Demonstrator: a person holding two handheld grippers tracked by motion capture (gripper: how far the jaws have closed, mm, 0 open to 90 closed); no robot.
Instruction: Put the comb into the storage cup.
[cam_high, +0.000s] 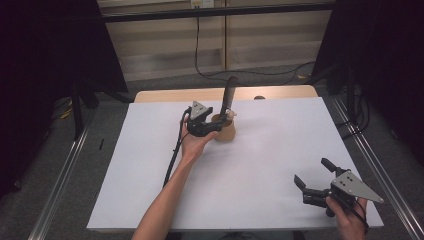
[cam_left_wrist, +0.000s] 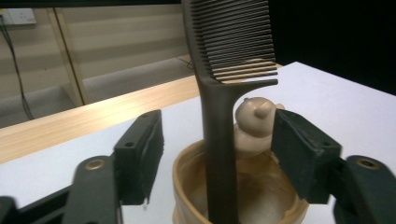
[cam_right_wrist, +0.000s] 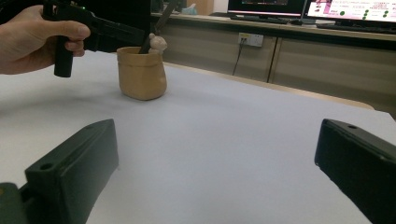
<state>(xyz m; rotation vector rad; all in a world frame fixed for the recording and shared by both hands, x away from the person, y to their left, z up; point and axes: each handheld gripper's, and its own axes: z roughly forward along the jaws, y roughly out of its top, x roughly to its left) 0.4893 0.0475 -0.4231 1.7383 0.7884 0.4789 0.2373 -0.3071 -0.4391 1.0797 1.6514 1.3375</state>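
Currently left gripper jaws wide apart, straddling dark plastic comb standing upright in tan ceramic cup on white table, not touching. Right gripper wide open, empty, near table's right corner. No legible writing.

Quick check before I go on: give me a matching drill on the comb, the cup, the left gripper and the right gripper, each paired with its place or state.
Things:
1. comb
2. tan cup
3. left gripper
4. right gripper

Places or states:
A. jaws open on either side of the comb's handle, not closed on it
B. open over bare white table near the front right corner
C. stands upright in the cup, teeth up
D. sits on the white table near its far edge, a small figure on its rim

Pairs: 1-C, 2-D, 3-A, 4-B
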